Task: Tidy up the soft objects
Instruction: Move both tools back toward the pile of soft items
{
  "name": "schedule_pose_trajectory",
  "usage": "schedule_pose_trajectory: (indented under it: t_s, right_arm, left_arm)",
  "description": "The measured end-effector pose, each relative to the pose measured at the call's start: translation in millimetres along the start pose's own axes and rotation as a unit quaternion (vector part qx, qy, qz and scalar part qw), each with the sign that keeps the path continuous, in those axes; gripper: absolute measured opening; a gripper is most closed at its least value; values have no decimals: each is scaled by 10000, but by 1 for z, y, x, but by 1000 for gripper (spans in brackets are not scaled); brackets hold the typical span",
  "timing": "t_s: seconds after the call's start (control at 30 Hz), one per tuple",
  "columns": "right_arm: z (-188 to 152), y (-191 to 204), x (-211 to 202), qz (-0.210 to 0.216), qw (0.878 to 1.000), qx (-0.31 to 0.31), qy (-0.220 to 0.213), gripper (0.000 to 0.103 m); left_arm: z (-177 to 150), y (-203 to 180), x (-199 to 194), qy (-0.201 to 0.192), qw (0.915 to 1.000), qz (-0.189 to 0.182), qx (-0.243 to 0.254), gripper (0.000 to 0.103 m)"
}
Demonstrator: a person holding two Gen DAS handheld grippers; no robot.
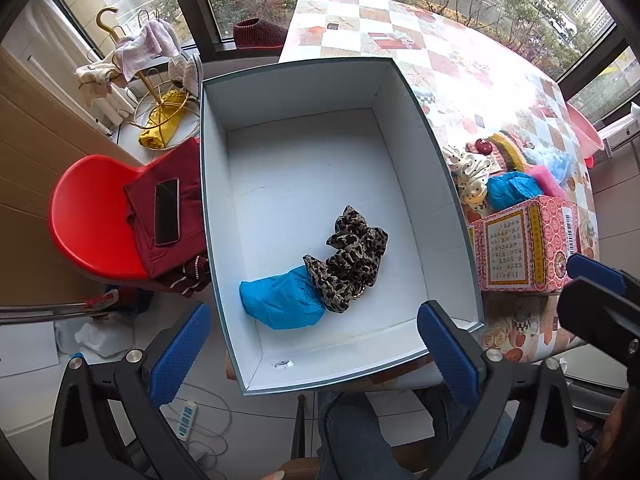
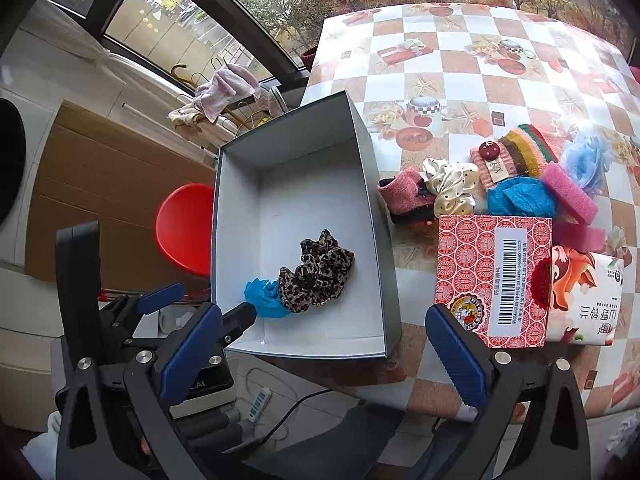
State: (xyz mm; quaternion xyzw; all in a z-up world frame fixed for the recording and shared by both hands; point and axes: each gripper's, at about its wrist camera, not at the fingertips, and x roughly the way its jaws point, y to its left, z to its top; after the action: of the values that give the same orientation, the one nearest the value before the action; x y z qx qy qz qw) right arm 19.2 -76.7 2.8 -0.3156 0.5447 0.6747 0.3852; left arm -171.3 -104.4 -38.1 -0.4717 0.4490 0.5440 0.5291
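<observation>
Checkered tablecloth (image 2: 460,80), crinkled leopard scrunchie (image 1: 352,258) boxed.

box (image 1: 304,92) far half: bare floor | near corner: leopard scrunchie (image 1: 352,260), blue cloth (image 1: 280,298)

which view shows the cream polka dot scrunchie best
The right wrist view: the cream polka dot scrunchie lies whole and unobstructed on the table, beside the pink knit item. The left wrist view catches it near the frame's edge, smaller and more distorted.
</observation>
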Motion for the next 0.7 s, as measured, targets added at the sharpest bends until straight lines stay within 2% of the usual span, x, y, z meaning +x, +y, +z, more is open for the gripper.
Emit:
schedule_pose_trajectory:
  t_s: [0.33,0.7]
  right_arm:
    - [10,-29,-24,3,9997,190,-154,103]
    - [33,-98,-77,84,9963,697,-491,103]
  left_arm:
    - [19,-36,-3,43,9998,53,173,103]
    - [54,-101,-9,1,9992,154,375,103]
